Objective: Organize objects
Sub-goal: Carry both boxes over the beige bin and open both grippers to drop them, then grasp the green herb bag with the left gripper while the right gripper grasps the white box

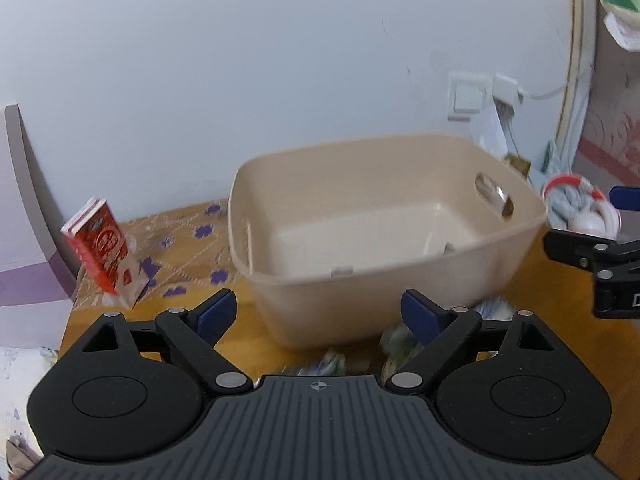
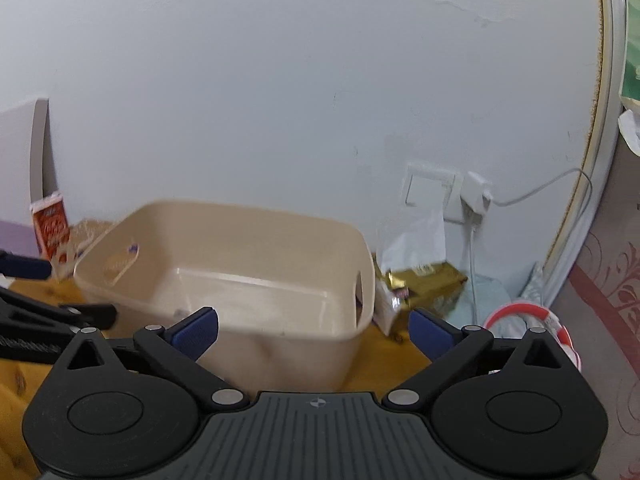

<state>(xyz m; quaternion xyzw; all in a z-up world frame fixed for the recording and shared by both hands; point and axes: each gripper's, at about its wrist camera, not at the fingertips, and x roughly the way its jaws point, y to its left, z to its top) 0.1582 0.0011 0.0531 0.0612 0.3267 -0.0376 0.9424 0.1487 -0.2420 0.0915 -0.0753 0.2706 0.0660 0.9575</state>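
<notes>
While you are holding both claws wide apart with nothing between the pads, the left gripper [image 1: 316,314] and right gripper [image 2: 314,330] are facing the beige bin [image 1: 400,280], so you are between picks. Crumpled wrappers [image 1: 400,344] are lying just before the bin; next, you are likely lowering onto one, and farther back the red carton [image 1: 100,248] is leaning by the wall.

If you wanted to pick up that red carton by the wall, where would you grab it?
Probably across the red carton's two broad faces near its upper half, coming from the front with the open left gripper. It leans, so tilt the fingers to match; nothing blocks that side.
</notes>
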